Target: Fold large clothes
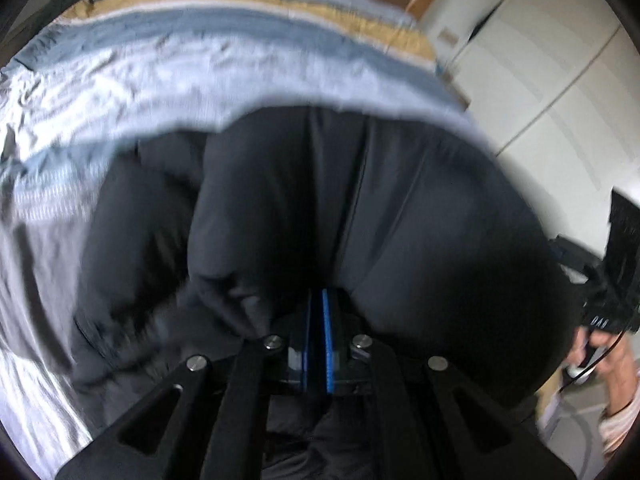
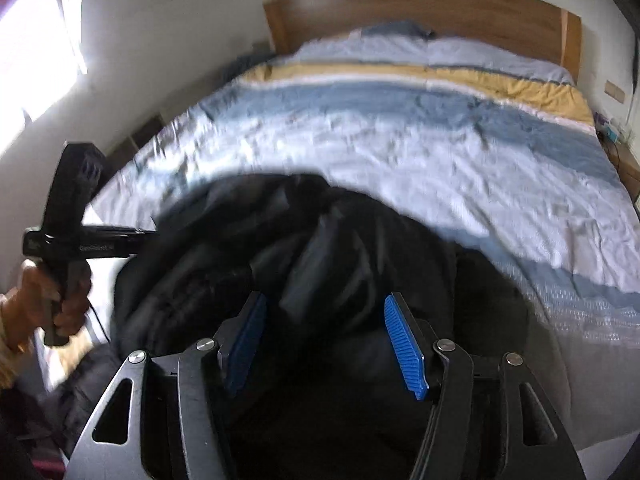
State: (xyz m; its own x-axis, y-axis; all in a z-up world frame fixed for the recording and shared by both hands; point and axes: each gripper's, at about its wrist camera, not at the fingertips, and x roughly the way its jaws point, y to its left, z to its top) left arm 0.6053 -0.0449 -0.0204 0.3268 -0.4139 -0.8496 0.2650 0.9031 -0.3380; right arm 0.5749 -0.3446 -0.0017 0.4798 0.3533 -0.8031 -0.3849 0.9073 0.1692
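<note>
Right claw [image 2: 325, 340] spread, blurred black jacket [image 2: 320, 240] perhaps beneath

Daylight floods in from a blown-out window [image 2: 38, 36] at upper left of the right wrist view. Both fisheye pictures curve strongly toward dark vignetted corners. Motion blur smears the striped bedcover [image 1: 168, 68] and the black jacket [image 1: 360, 200], whose folds sink into near-featureless shadow.

One black jacket [image 2: 320, 248], one striped duvet [image 2: 400, 140], one wooden headboard [image 2: 420, 12], two grippers [image 1: 318, 308] [image 2: 324, 320].
</note>
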